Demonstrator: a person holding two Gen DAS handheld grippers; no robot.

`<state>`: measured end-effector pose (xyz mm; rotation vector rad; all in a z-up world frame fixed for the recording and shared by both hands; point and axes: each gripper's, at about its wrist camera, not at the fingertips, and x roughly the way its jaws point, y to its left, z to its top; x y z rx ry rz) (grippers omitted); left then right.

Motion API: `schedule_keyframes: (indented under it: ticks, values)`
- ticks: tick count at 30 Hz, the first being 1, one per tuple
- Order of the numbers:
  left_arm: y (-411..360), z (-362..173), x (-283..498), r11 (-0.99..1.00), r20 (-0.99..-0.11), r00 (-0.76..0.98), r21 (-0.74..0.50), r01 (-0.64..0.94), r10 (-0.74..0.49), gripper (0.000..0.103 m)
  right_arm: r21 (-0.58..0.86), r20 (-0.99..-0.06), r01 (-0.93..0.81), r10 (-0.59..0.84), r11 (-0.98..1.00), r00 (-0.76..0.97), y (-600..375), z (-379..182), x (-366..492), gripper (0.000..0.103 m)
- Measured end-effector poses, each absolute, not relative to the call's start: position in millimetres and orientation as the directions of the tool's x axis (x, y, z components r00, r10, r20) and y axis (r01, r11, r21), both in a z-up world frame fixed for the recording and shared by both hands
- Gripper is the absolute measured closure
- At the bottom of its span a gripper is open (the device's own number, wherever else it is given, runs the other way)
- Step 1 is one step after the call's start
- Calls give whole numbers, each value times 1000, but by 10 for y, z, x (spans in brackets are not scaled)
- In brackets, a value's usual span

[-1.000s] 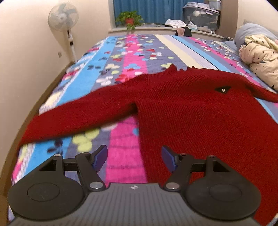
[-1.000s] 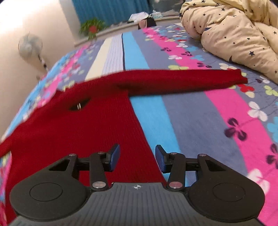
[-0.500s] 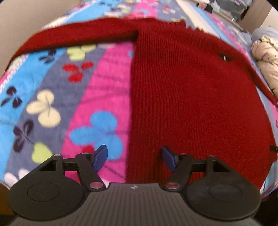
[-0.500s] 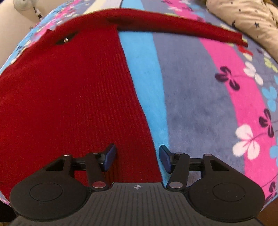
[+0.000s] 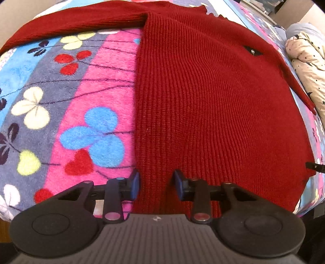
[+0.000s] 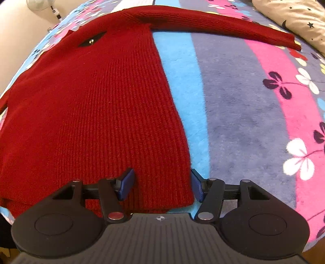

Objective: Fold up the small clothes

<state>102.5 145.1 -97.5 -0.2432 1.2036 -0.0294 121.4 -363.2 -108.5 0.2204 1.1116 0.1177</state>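
A dark red knitted sweater [image 5: 203, 101] lies flat, front up, on a flowered blanket [image 5: 91, 91], both sleeves spread sideways. My left gripper [image 5: 156, 182] points down at the hem's left corner. Its jaws are closing, and the sweater's side edge lies flat between them, unpinched. In the right wrist view the same sweater [image 6: 91, 111] fills the left half. My right gripper [image 6: 161, 184] stands over the hem's right corner. Its jaws are opening, with that corner between the blue pads [image 6: 127, 181].
The left sleeve [image 5: 81, 22] runs toward the bed's left edge and the right sleeve [image 6: 223, 24] toward a cream star-print quilt [image 6: 294, 14]. A fan [image 6: 40, 5] stands by the wall. The bed's near edge runs just under both grippers.
Both grippers came down and tilted toward the hem, so the sweater now fills the views. The left jaws narrowed around the side edge. The right jaws widened over the corner.
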Motion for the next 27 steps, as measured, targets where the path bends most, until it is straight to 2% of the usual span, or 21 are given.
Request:
schedule_keyframes:
  ticks: [5, 11, 14, 21, 23, 27]
  values:
    - [1445, -999, 1045, 975, -926, 348, -195, -108, -147, 56, 256, -871, 16, 224, 967, 437, -3669, -1061, 1178, 42]
    - [1495, -983, 1010, 967, -921, 361, -211, -142, -148, 56, 284, -870, 72, 225, 956, 438, -3791, -1060, 1192, 45]
    - [1485, -958, 985, 967, -917, 369, -214, -138, -150, 59, 273, -874, 57, 223, 960, 431, -3759, -1079, 1196, 44]
    - [1524, -974, 982, 965, -918, 367, -217, -146, -151, 59, 269, -877, 49, 223, 962, 425, -3724, -1085, 1213, 44]
    - [1548, -977, 975, 963, -921, 367, -208, -171, -133, 52, 256, -877, 42, 214, 966, 429, -3709, -1080, 1207, 46]
    - [1555, -959, 942, 960, -918, 381, -200, -194, -115, 52, 251, -874, 45, 206, 967, 440, -3723, -1067, 1199, 54]
